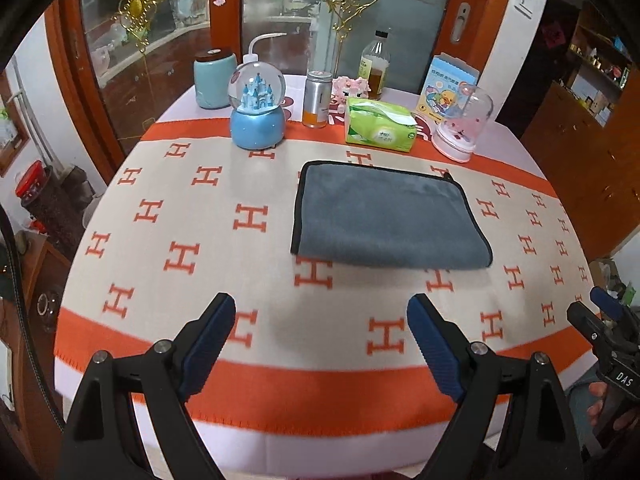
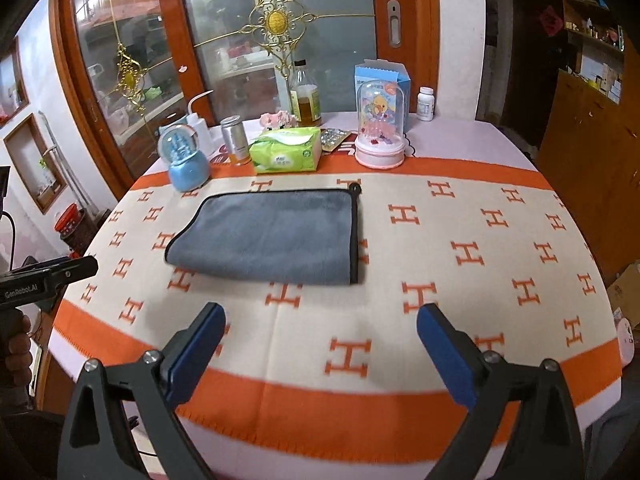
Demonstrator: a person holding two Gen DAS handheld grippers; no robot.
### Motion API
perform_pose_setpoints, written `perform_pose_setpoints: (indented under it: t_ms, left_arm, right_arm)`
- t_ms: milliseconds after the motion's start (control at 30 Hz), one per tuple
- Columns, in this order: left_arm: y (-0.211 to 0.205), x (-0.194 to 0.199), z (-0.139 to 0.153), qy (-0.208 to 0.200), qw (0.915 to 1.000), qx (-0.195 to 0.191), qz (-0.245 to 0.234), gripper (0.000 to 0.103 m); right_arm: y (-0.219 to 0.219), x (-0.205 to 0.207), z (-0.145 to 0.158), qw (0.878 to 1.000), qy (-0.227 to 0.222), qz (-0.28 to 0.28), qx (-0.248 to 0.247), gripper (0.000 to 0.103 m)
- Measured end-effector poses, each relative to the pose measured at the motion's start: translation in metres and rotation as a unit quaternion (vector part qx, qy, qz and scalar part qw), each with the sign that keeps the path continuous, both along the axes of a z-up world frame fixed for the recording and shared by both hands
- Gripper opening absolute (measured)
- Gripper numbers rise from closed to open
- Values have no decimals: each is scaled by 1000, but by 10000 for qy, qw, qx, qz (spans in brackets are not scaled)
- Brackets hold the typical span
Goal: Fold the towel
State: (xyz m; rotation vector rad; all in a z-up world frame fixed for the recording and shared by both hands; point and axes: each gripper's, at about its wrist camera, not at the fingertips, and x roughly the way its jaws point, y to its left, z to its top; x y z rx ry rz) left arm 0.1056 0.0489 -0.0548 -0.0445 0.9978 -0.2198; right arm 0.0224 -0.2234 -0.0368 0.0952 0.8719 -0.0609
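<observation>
A grey towel (image 1: 386,218) with black trim lies folded flat on the orange and cream tablecloth (image 1: 200,240). It also shows in the right wrist view (image 2: 276,236), left of centre. My left gripper (image 1: 320,312) is open and empty, held above the cloth short of the towel's near edge. My right gripper (image 2: 320,318) is open and empty, also short of the near edge. The right gripper shows at the right edge of the left wrist view (image 1: 608,312), and the left gripper body at the left edge of the right wrist view (image 2: 48,276).
Behind the towel stand a blue snow globe (image 1: 257,110), a metal can (image 1: 317,98), a green tissue pack (image 1: 378,125), a pink dome ornament (image 1: 460,124), an oil bottle (image 1: 375,66) and a blue box (image 1: 448,86). Glass doors stand behind the table.
</observation>
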Motion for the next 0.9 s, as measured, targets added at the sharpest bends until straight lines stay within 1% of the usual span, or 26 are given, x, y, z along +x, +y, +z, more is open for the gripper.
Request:
perform_pose_setpoints:
  t_ms: [133, 233, 367, 567, 700, 900]
  left_arm:
    - [-3, -30, 12, -22, 9999, -97, -20, 87]
    - [-9, -50, 21, -61, 9999, -53, -118, 87]
    - [-16, -74, 33, -160, 9997, 104, -137, 87]
    - [-27, -96, 53, -318, 9993, 108, -170, 87]
    - [-38, -106, 65, -439, 9985, 258, -203, 87]
    - [-51, -119, 73, -534, 9978, 357, -161, 87]
  right_arm:
    - [2, -23, 9, 10000, 84, 2, 1, 97]
    - [4, -39, 17, 9999, 153, -23, 33, 97]
    - [6, -57, 28, 9995, 296, -67, 75, 97]
    - [14, -76, 43, 9991, 398, -75, 147, 97]
    - [20, -83, 51, 9988, 461, -98, 125, 97]
    - [23, -85, 59, 9991, 375, -122, 135, 97]
